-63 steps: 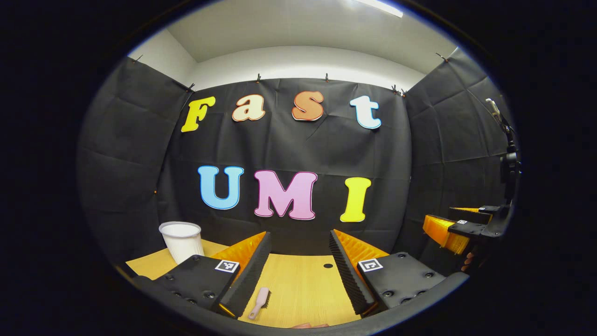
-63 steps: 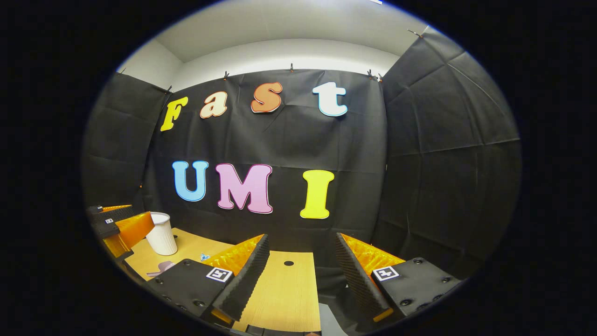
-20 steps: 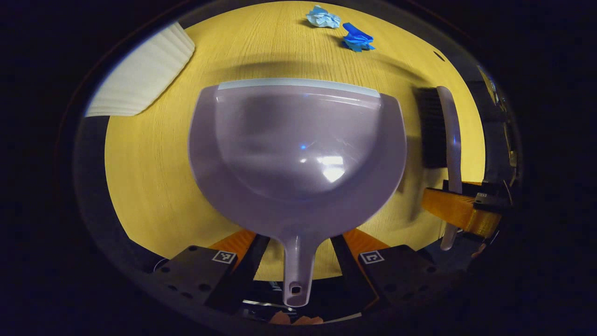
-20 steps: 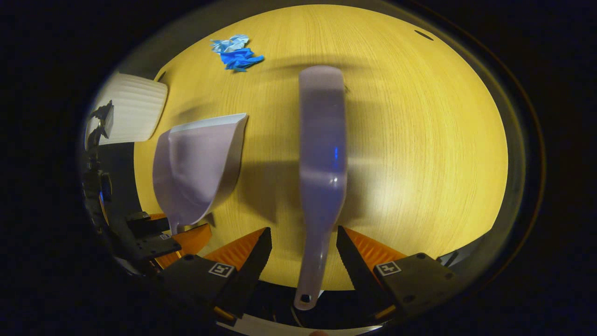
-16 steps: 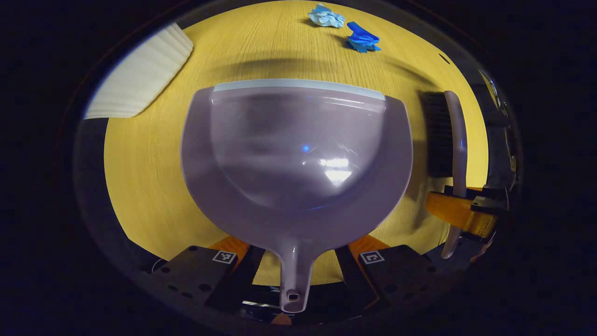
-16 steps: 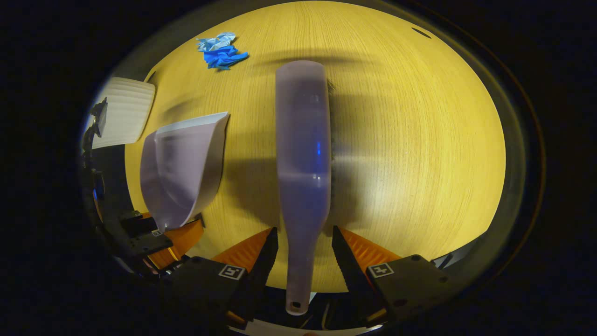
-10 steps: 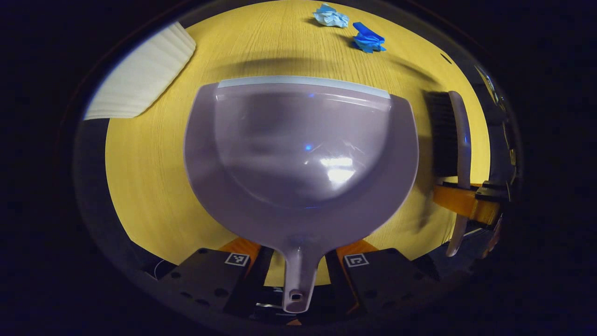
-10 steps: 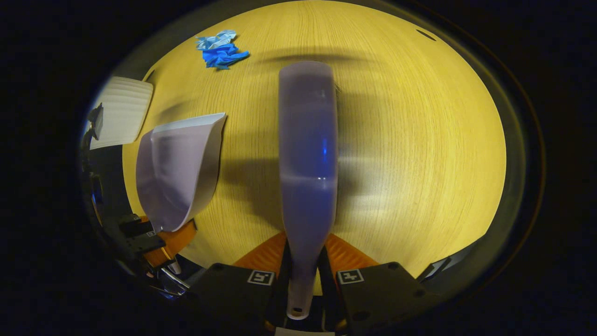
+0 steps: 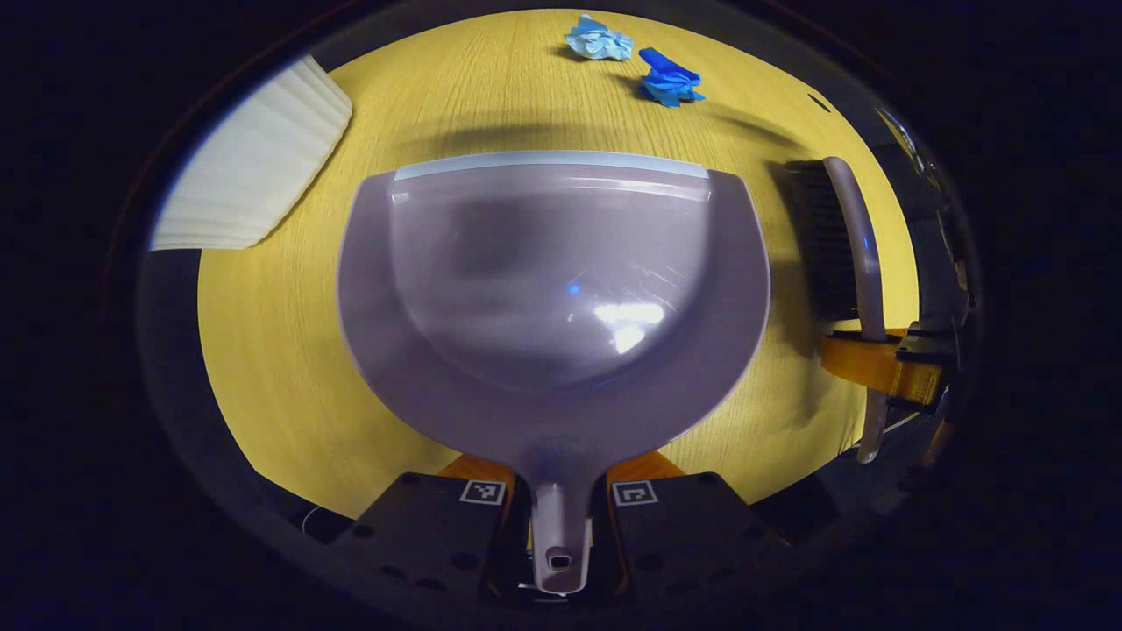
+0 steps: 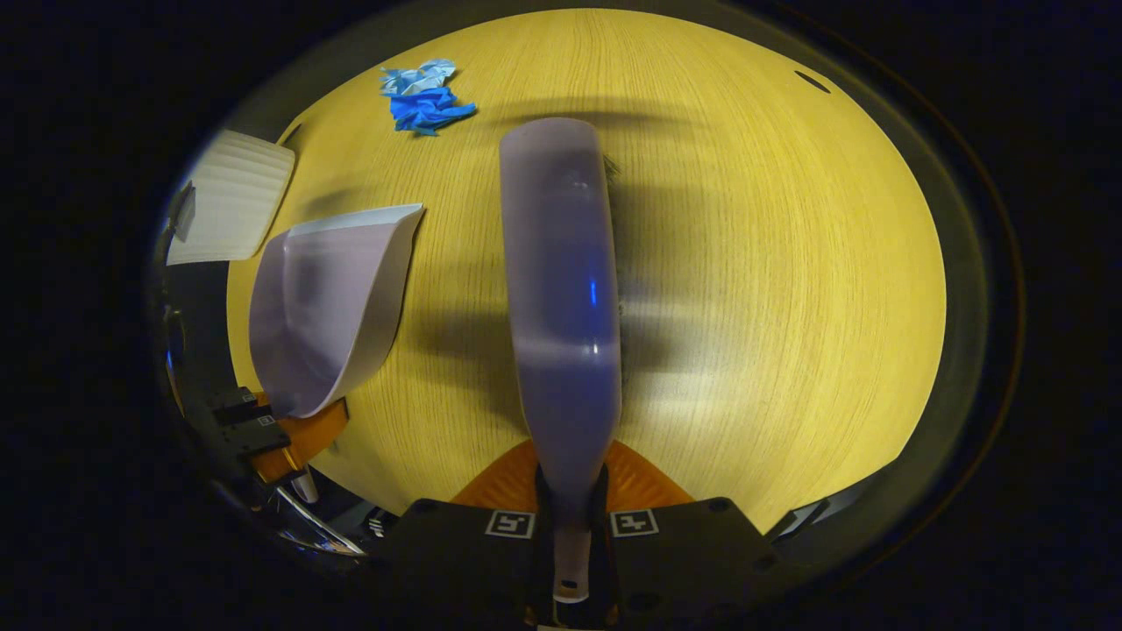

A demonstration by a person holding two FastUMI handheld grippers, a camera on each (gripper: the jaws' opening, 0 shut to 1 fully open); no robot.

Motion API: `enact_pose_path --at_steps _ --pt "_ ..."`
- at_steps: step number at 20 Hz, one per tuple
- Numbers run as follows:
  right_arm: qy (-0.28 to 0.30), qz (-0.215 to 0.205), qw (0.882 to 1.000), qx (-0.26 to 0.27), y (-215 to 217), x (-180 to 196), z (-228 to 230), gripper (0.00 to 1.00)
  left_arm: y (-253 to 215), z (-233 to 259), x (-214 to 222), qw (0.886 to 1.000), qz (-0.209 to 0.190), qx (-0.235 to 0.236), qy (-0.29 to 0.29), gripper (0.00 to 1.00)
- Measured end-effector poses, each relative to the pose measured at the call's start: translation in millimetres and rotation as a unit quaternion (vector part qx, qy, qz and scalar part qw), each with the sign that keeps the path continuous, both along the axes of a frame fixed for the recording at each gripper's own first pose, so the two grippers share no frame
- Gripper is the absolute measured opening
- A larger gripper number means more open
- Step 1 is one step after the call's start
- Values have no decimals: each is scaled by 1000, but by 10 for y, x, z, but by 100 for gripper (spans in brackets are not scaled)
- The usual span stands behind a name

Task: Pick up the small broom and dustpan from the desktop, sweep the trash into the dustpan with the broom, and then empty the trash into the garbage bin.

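A lilac dustpan lies on the wooden desktop, its mouth facing away. My left gripper is shut on the dustpan's handle. The lilac broom lies lengthwise ahead of my right gripper, which is shut on its handle; the dark bristles peek out along the right side. In the left gripper view the broom and the right gripper sit at the right. The dustpan and left gripper show at the left of the right gripper view. Blue crumpled paper trash and a pale blue wad lie far ahead.
A white ribbed garbage bin stands at the far left of the desktop, also the bin in the right gripper view. A small dark hole marks the desktop at the far right. The desk's near edge runs just under both grippers.
Both grippers came down from facing the booth wall to the desktop. Their jaws, open around the handles a second ago, have closed on the dustpan handle and the broom handle.
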State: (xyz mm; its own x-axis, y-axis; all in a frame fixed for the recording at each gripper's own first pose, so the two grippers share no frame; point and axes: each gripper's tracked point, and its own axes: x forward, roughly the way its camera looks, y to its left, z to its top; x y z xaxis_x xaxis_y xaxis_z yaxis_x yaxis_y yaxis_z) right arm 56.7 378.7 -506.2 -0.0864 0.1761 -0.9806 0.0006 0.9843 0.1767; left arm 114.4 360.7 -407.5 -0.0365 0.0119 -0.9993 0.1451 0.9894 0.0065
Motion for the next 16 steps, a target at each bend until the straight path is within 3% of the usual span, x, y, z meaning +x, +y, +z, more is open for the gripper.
enact_pose_path --at_steps 5,9,12,16 --pt "-46 31 998 12 -90 372 228 17 82 42 40 1000 -22 7 -15 28" --pt "-100 70 992 -12 -292 1037 367 16 165 146 89 998 -41 17 -33 28" --pt "-121 132 984 -21 -292 1608 328 16 228 183 137 997 -54 29 -39 28" --pt "-117 182 976 -4 -110 2264 170 16 271 269 301 995 -69 40 -58 28"
